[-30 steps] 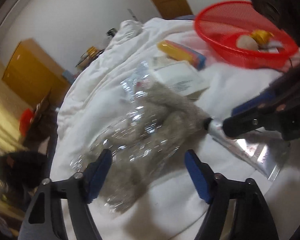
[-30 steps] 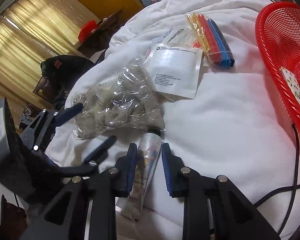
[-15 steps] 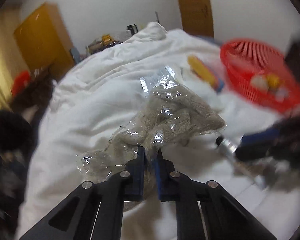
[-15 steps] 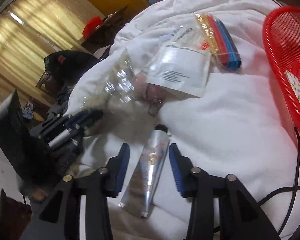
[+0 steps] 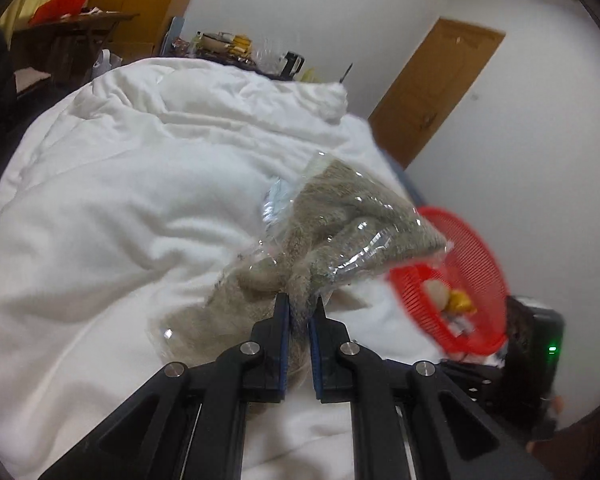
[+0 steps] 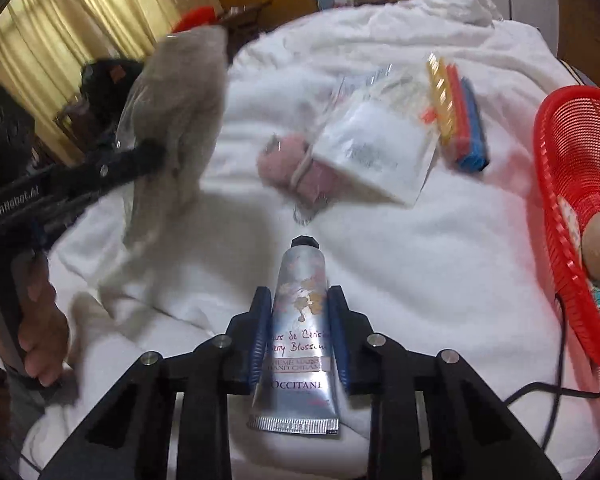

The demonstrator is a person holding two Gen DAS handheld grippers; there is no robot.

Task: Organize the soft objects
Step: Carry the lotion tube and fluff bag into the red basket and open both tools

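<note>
White bed quilt (image 5: 112, 216): left gripper (image 5: 299, 312), jaws clenched on the bagged grey plush (image 5: 340, 232), has lifted it clear towards the red basket (image 5: 466, 276), while right gripper (image 6: 300, 312), jaws just closing, pinches the hand-cream tube (image 6: 300, 320) lying on the quilt.

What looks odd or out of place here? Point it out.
The white packet lies tilted, propped on a pink fluffy item instead of lying flat on the duvet. The bagged grey plush dangles crumpled, pinched by the left claw. Nothing looks spilled or damaged.
</note>
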